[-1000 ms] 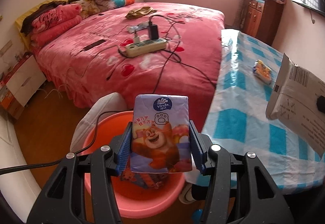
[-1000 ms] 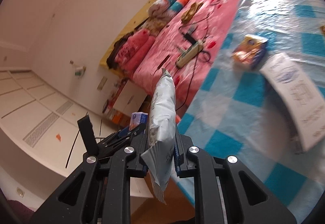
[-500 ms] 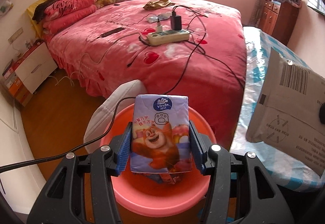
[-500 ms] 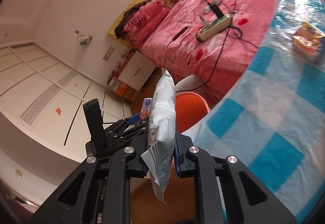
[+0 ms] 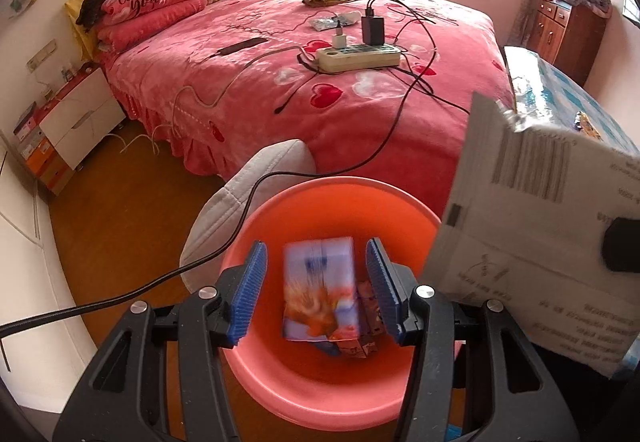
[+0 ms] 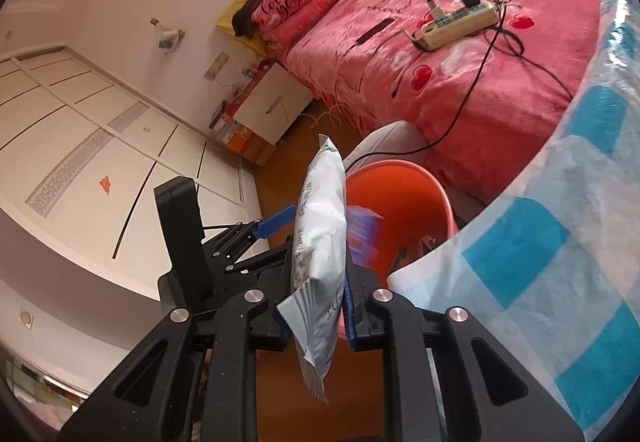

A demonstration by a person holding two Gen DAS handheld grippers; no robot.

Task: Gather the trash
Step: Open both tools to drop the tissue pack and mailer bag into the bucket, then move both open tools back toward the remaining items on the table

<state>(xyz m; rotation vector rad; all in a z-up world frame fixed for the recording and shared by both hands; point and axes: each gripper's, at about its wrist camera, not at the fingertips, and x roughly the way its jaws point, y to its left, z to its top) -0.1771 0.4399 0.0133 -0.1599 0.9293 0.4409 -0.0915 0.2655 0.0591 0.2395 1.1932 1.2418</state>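
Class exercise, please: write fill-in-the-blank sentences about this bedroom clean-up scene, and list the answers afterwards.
1. The left gripper stands open over the orange basin, with a blurred tissue pack ____ its fingers.
2. The power strip lies on the ____.
3. The pink pillow reads "love ____".
4. The grey mailer bag bears a printed ____.

Answers: between; bed; you; barcode.

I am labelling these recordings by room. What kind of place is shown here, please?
A home bedroom, most likely: a bed with a pink blanket and stacked pillows, a white bedside cabinet and a wooden dresser by the window.
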